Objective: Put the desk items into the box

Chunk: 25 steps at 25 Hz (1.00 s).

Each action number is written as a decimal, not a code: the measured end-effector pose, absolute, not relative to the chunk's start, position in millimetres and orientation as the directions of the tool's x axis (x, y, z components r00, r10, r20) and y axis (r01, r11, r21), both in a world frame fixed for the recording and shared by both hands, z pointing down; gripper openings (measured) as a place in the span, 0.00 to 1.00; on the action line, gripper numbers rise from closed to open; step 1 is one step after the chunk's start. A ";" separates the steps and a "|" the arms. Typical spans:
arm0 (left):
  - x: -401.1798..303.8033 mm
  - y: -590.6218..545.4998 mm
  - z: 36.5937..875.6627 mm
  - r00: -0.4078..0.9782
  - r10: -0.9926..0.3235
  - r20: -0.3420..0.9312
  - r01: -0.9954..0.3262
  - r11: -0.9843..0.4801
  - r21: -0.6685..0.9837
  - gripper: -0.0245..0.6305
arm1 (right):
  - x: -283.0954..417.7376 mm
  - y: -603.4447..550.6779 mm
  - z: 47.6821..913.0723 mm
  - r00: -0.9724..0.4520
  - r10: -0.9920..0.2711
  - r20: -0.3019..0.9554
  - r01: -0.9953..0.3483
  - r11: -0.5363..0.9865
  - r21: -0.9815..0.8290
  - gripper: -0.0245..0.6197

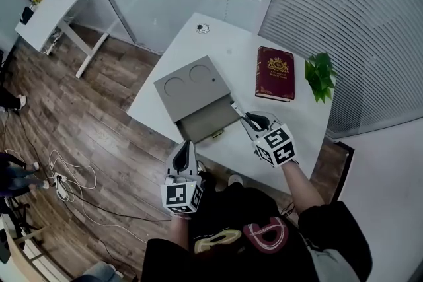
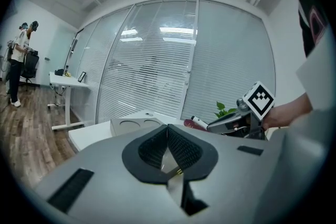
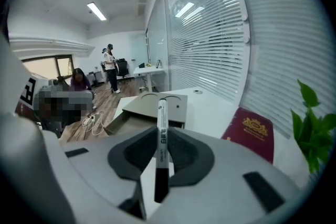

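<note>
Left tool [image 1: 186, 150] closed, empty, near surface [image 1: 231, 49] edge | right tool [image 1: 251, 119] clamped on marker [image 3: 160, 118], just beside drawer [image 1: 207, 121] of box [image 1: 192, 86] | step, judged: marker transport to drawer | next: centre over drawer, lower, release.

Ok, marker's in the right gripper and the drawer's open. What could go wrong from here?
1. The right gripper pinches the marker on a short stretch, with much of it jutting ahead, so it may pivot or slip.
2. The jutting tip could knock the lid edge of the box before it reaches the open drawer.
3. The drawer sits near the table edge. Released short, the marker may drop to the floor.
</note>
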<state>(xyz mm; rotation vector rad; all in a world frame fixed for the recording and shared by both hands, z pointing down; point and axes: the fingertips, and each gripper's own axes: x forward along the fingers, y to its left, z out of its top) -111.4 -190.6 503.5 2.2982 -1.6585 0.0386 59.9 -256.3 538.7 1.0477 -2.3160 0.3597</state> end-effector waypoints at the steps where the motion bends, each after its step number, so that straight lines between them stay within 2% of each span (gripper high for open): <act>1: -113.4 -190.9 503.3 0.330 -0.923 0.197 -0.931 -0.284 0.230 0.06 | 52.8 -255.7 537.3 -0.549 -0.583 0.599 -0.729 0.684 -0.002 0.15; 8: -130.4 -192.9 505.0 0.315 -0.928 0.198 -0.935 -0.268 0.230 0.06 | 11.8 -254.5 544.5 -0.561 -0.465 0.685 -0.560 0.822 0.099 0.15; 16: -161.2 -194.5 506.0 0.271 -0.942 0.197 -0.947 -0.225 0.230 0.06 | -28.1 -253.8 550.8 -0.566 -0.381 0.731 -0.405 0.901 0.157 0.15; 25: -191.9 -196.5 510.6 0.256 -0.943 0.214 -0.950 -0.204 0.238 0.06 | -55.7 -251.2 581.1 -0.510 -0.273 0.816 -0.238 0.956 0.172 0.15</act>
